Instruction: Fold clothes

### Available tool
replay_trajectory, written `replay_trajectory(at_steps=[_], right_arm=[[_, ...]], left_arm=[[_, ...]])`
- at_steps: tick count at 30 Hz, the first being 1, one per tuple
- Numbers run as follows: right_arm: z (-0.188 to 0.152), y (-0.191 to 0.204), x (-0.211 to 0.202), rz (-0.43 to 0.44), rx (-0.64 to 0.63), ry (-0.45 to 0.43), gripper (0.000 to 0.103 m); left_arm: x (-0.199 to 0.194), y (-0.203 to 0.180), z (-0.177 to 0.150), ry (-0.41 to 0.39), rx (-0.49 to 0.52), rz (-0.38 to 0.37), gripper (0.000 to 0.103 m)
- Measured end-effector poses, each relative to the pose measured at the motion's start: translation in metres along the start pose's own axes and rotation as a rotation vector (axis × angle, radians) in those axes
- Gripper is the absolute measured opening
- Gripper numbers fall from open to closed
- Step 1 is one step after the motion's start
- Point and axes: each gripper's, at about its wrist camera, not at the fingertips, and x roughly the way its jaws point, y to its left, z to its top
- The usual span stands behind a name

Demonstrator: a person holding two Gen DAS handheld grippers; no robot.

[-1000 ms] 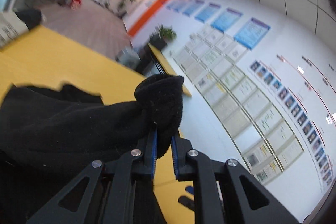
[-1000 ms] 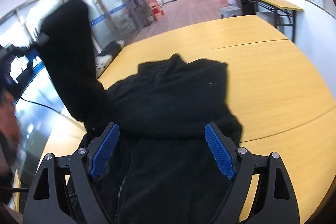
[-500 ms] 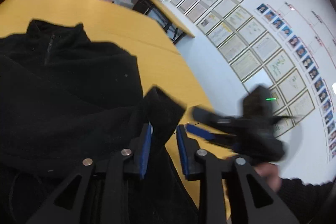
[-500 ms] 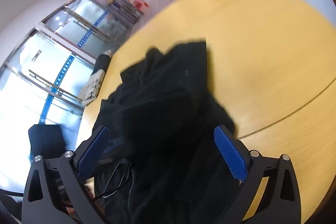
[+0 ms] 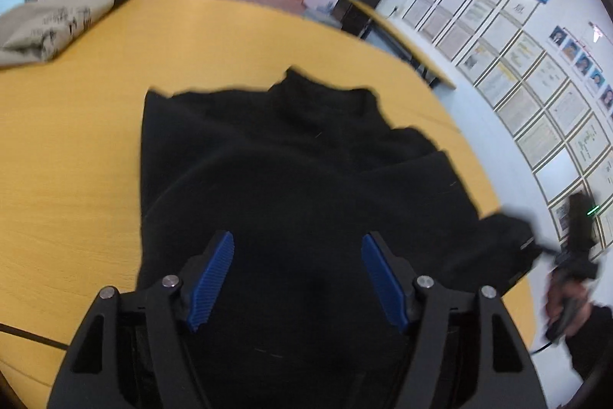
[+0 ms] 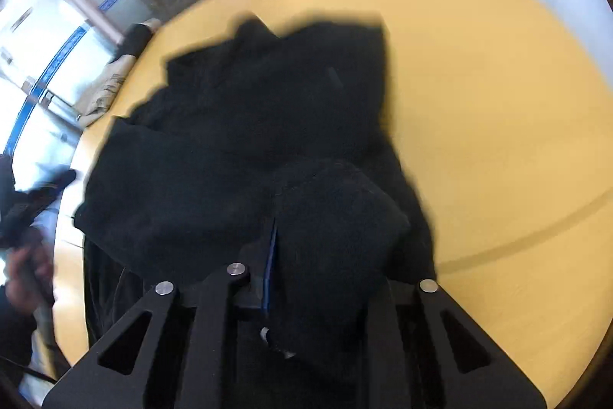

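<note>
**Black fleece on the yellow table, left jaws letting go, right jaws biting cloth**

Starting at my left: a folded beige garment lies at the far left corner of the yellow table, well apart from the work. The black fleece jacket is spread in the middle of the table, its collar pointing away from me.

My left gripper hangs over the near part of the jacket with its jaws opening. The blue pads stand clear to either side, nothing pinched between them; the cloth only lies below.

Moving right, the jacket's right sleeve runs off toward the table edge, where my right hand holds the other tool, blurred in this view.

From the right wrist camera, the right gripper has its jaws closing on a bunched fold of the black fleece. A thin strip of one blue pad shows against the cloth, and the fabric mounds up over the right finger, hiding it. Bare table lies to the right of the jacket.
</note>
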Motion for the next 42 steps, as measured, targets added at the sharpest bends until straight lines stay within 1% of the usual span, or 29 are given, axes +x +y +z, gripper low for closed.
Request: replay_trajectory(at_steps=[1,4,6,7,8,9,10,12,14,15,17,19,20,22,23,24,25,27,28,30,31,32,34,36,38,39,40,41,42], right_arm=[[0.012,0.011,-0.016,0.009,-0.038,-0.049,0.011],[0.054,0.054,-0.063,0.082,-0.164,-0.211,0.011],[0.07,0.074,-0.078,0.124,-0.233,-0.288,0.012],[0.075,0.076,-0.076,0.124,-0.256,-0.316,0.012],[0.076,0.072,-0.067,0.104,-0.252,-0.308,0.019],[0.075,0.059,-0.045,0.065,-0.225,-0.259,0.021],[0.07,0.038,-0.012,0.02,-0.171,-0.165,0.022],[0.049,-0.006,0.045,-0.075,-0.083,0.019,0.016],[0.024,-0.031,0.069,-0.124,-0.073,0.096,0.017],[0.015,-0.038,0.07,-0.122,-0.076,0.096,0.017],[0.008,-0.043,0.061,-0.113,-0.072,0.071,0.019],[0.007,-0.041,0.056,-0.137,-0.093,0.073,0.023],[0.008,-0.036,0.055,-0.149,-0.104,0.079,0.026],[0.012,-0.036,0.047,-0.177,-0.118,0.091,0.033],[0.014,-0.034,0.038,-0.2,-0.114,0.091,0.042],[0.015,-0.032,0.029,-0.223,-0.11,0.091,0.054],[0.017,-0.028,0.02,-0.242,-0.107,0.089,0.06],[0.03,-0.003,0.009,-0.243,-0.109,0.057,0.064],[0.036,0.009,0.002,-0.24,-0.113,0.04,0.067],[0.051,0.037,-0.016,-0.169,-0.182,-0.018,0.086],[0.061,0.058,-0.017,-0.106,-0.237,-0.041,0.089],[0.071,0.079,-0.01,-0.036,-0.296,-0.04,0.091],[0.089,0.12,0.011,0.1,-0.396,-0.033,0.091],[0.105,0.154,0.052,0.243,-0.455,0.003,0.091],[0.115,0.178,0.116,0.348,-0.475,0.139,0.09],[0.119,0.19,0.148,0.394,-0.485,0.209,0.085],[0.118,0.199,0.181,0.395,-0.501,0.29,0.08],[0.116,0.207,0.213,0.394,-0.519,0.366,0.065],[0.112,0.213,0.233,0.373,-0.549,0.412,0.046]], left_arm=[[0.004,0.007,-0.001,0.01,-0.001,-0.008,0.068],[0.003,0.02,-0.02,-0.006,0.011,-0.035,0.067],[0.006,0.013,-0.025,-0.016,0.022,-0.017,0.067],[0.007,0.013,-0.032,-0.017,0.029,-0.004,0.067],[0.008,0.011,-0.035,-0.02,0.041,0.005,0.067],[0.008,0.009,-0.039,-0.025,0.053,0.013,0.067],[0.009,0.006,-0.042,-0.029,0.065,0.022,0.067],[0.011,0.002,-0.042,-0.019,0.089,0.041,0.068],[0.003,-0.002,-0.039,-0.012,0.09,0.045,0.068],[0.001,-0.004,-0.035,-0.011,0.09,0.043,0.068],[-0.006,-0.01,-0.024,-0.052,0.113,0.024,0.069],[-0.003,-0.014,-0.008,-0.086,0.136,0.018,0.078],[0.005,-0.012,-0.002,-0.076,0.144,0.039,0.082],[0.031,-0.002,0.003,-0.017,0.154,0.098,0.082],[0.038,0.001,0.001,-0.026,0.171,0.114,0.081],[0.044,0.004,0.0,-0.038,0.191,0.129,0.082],[0.047,0.001,-0.001,-0.039,0.217,0.154,0.082],[0.051,-0.003,-0.004,-0.037,0.253,0.192,0.082],[0.05,-0.002,-0.004,-0.037,0.241,0.187,0.082],[0.047,0.002,-0.002,-0.037,0.197,0.16,0.082],[0.044,0.003,-0.001,-0.038,0.177,0.146,0.082],[0.042,0.004,0.0,-0.038,0.159,0.133,0.082],[0.032,0.002,-0.002,-0.048,0.146,0.125,0.082],[0.021,0.0,-0.01,-0.073,0.136,0.113,0.082],[0.013,-0.001,-0.021,-0.087,0.138,0.11,0.083],[0.01,-0.002,-0.028,-0.088,0.146,0.114,0.083],[0.007,-0.002,-0.035,-0.089,0.154,0.119,0.083],[0.005,-0.004,-0.04,-0.093,0.164,0.121,0.083],[0.003,-0.005,-0.045,-0.09,0.16,0.11,0.083]])
